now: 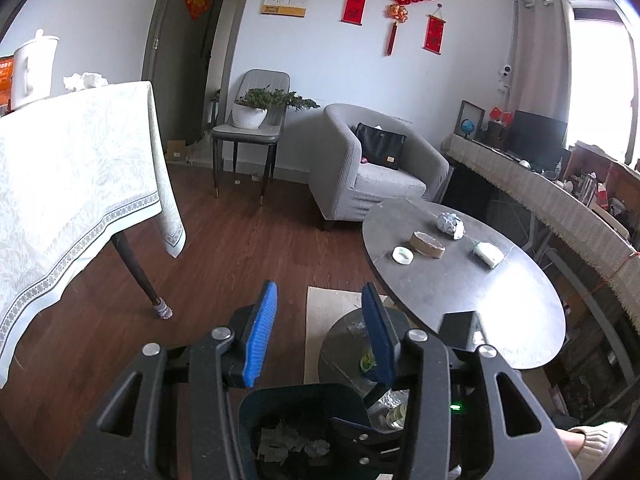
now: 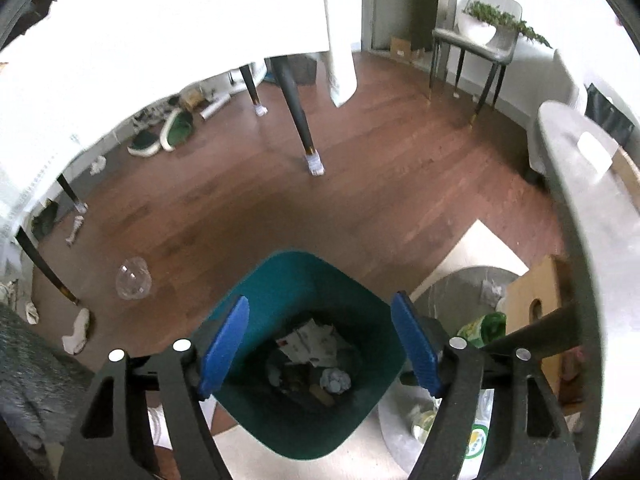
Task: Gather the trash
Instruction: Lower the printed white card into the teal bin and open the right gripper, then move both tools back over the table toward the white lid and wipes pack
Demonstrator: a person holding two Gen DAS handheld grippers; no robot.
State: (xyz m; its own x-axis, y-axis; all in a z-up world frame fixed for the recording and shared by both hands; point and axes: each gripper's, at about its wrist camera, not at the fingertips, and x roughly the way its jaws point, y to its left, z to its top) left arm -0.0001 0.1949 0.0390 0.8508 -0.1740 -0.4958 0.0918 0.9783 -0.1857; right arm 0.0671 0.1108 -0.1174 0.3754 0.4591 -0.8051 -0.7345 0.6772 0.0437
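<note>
A dark green trash bin (image 2: 280, 284) stands on the wood floor, holding paper scraps and a crumpled white ball (image 2: 336, 380). My right gripper (image 2: 320, 340) hangs open right above the bin's mouth, with nothing between its blue pads. In the left wrist view the same bin (image 1: 280, 404) sits just below my left gripper (image 1: 320, 320), whose pads stand apart and hold nothing. On the dark oval table (image 1: 500, 300) lie a foil ball (image 1: 452, 224), a brown tape roll (image 1: 428, 244), a white ring (image 1: 402, 255) and a pale packet (image 1: 488, 254). A crumpled clear plastic piece (image 2: 134, 278) lies on the floor.
A cloth-covered table (image 1: 72, 184) stands to the left, with one leg (image 2: 298, 120) on the open floor. A grey armchair (image 1: 380, 172) and a chair with a potted plant (image 1: 252, 120) stand against the far wall. Green bottles (image 2: 480, 328) lie on a low round shelf beside the bin.
</note>
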